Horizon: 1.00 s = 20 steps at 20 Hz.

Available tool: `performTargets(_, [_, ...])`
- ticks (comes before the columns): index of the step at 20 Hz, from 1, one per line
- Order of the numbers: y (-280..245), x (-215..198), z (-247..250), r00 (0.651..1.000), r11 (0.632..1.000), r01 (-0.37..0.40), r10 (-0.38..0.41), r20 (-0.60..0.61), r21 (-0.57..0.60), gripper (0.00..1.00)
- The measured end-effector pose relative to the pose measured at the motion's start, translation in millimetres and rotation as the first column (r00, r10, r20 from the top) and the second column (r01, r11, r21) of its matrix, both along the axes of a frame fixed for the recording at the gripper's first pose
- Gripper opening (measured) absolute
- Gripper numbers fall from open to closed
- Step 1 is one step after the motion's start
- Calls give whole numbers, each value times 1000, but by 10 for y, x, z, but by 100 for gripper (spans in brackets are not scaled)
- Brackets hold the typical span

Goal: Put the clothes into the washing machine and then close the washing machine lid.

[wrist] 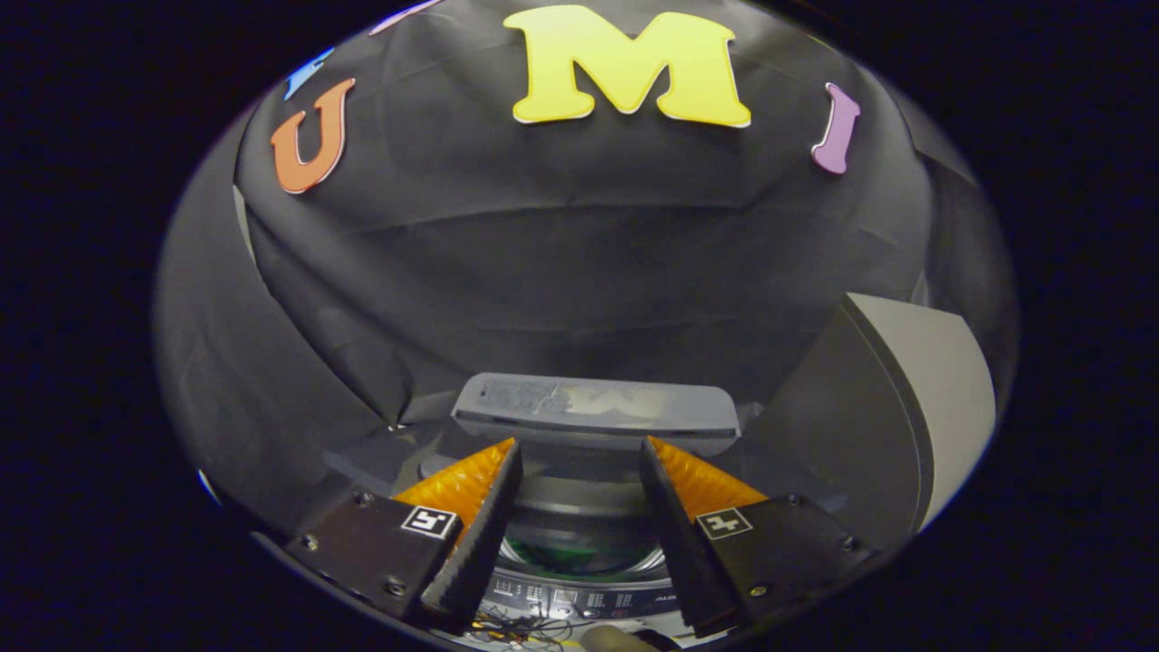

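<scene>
Between the fingers: the gripper (579, 507) stands released, its two orange-faced fingers (471, 480) spread wide with nothing held; through the gap shows the washing machine (579, 580) below.

Washing machine: a top-loader directly ahead, at 6 o'clock from the booth's black cloth wall; its round drum opening (575, 552) lies just beyond the fingertips, and something greenish glints inside, too blurred to say whether it is cloth or reflection.

Control panel (579, 599): a strip of small buttons along the near rim, just under the fingers.

Lid (598, 412): raised, standing at 12 o'clock from the drum opening, a grey slab with a glossy, reflective face and a rounded free edge on top.

Clothes: no garment is clearly visible; I cannot tell where they lie.

Side object (905, 407): a large dark and pale grey curved panel at 3 o'clock from the machine; what it is, I cannot tell.

Handling, lid: probably stiff, hinged and fairly light, yet smooth, so the pads may slip; best taken at the middle of its top edge, one finger each side, or simply pushed down from behind.

Handling, clothes: likely soft, light and limp; pinch a bunched fold, not a flat layer, and lift high so trailing ends clear the rim.

Risk: letting the lid drop may slam it.
</scene>
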State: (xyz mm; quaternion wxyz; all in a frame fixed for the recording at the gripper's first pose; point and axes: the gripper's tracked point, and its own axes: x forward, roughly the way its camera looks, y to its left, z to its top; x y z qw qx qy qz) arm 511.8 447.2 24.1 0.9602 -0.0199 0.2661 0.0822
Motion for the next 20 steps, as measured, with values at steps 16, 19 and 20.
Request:
performTargets(16, [-226,-517,318,997,1000,-18,18,79,8,82])
performTargets(19, [-381,-763,689,984,999,-33,30,175,14,82])
performTargets(20, [-468,-966,783,976,999,-36,31,214,22,82])
